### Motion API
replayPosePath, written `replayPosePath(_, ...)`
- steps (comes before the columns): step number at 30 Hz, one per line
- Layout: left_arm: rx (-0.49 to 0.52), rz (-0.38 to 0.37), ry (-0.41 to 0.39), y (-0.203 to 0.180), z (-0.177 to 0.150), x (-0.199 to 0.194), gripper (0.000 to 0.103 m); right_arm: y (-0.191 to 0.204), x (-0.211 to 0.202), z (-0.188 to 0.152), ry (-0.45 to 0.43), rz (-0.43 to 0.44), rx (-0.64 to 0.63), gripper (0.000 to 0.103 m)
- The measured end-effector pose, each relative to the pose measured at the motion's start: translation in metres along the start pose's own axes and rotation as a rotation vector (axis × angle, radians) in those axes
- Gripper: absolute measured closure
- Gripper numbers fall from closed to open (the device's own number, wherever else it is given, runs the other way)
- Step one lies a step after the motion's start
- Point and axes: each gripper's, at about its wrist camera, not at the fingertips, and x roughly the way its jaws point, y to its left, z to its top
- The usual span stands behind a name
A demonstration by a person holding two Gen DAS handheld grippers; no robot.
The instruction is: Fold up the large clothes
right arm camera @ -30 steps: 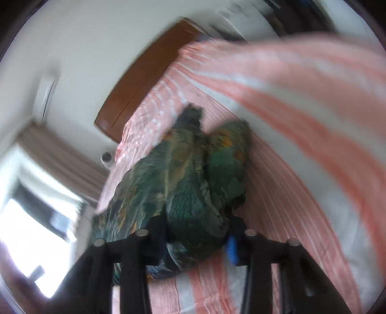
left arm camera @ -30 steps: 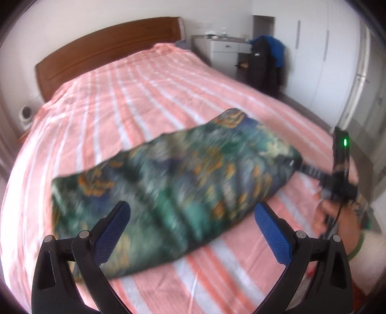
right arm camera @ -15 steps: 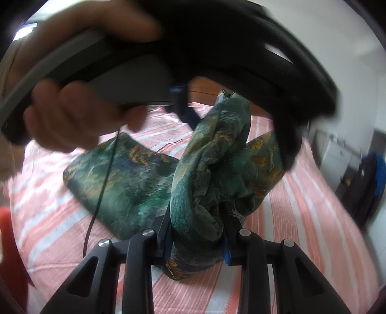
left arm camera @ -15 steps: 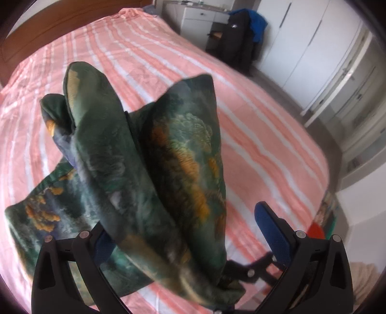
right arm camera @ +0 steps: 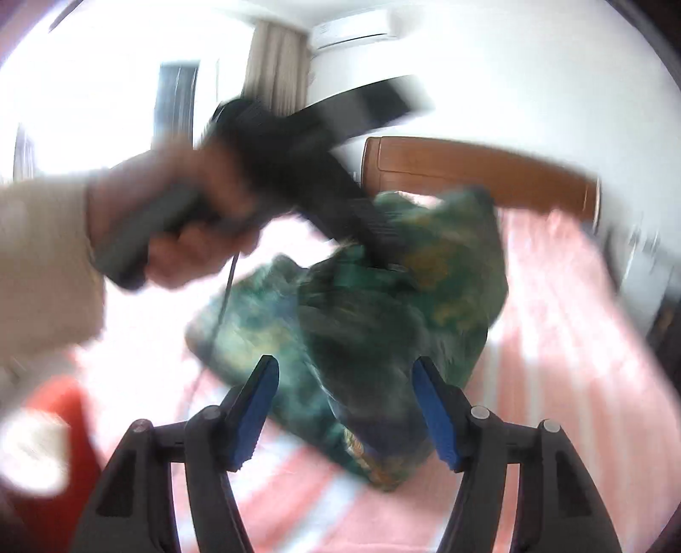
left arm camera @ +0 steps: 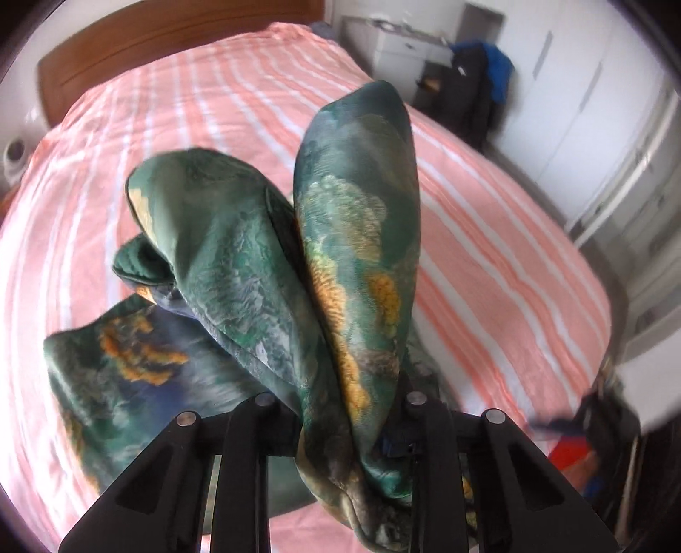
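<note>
My left tool (left arm camera: pixel 340 429) was clenched on the soft, slippery green garment (left arm camera: pixel 353 255), bunched above the bed (left arm camera: pixel 489 238); my right tool (right arm camera: pixel 344 408) gaped, released. I'd grip hems.

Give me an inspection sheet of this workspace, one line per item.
Surface: bed with a pink and white striped cover, wooden headboard behind.
Job's things: green patterned garment, one end lifted, the rest lying on the bed.
Clutter: red item near the bed's edge, too blurred to identify.
Grippers: left gripper shut on the garment; right gripper open, nothing between its blue pads.
Cables: a thin cable hangs from the left gripper's handle.
Surroundings: white drawer unit, dark and blue clothing hanging nearby, white wardrobes, curtain, wall air conditioner.
</note>
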Motion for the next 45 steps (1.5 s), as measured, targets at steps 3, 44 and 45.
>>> replayPosePath(3,-0.087,-0.012,-0.027,0.055,-0.021,-0.016,0.079,-0.028,0.016,0.013,0.042,0.021,0.119,0.039)
replayPosePath(44,-0.468,0.698,-0.056,0.226,-0.267,-0.038,0.001,0.024,0.064,-0.013,0.345,-0.181,0.181,0.002)
replayPosePath(45,-0.473,0.704,-0.049,0.229,-0.269,-0.034,0.001,0.024,0.056,-0.022,0.358,-0.183,0.186,0.002)
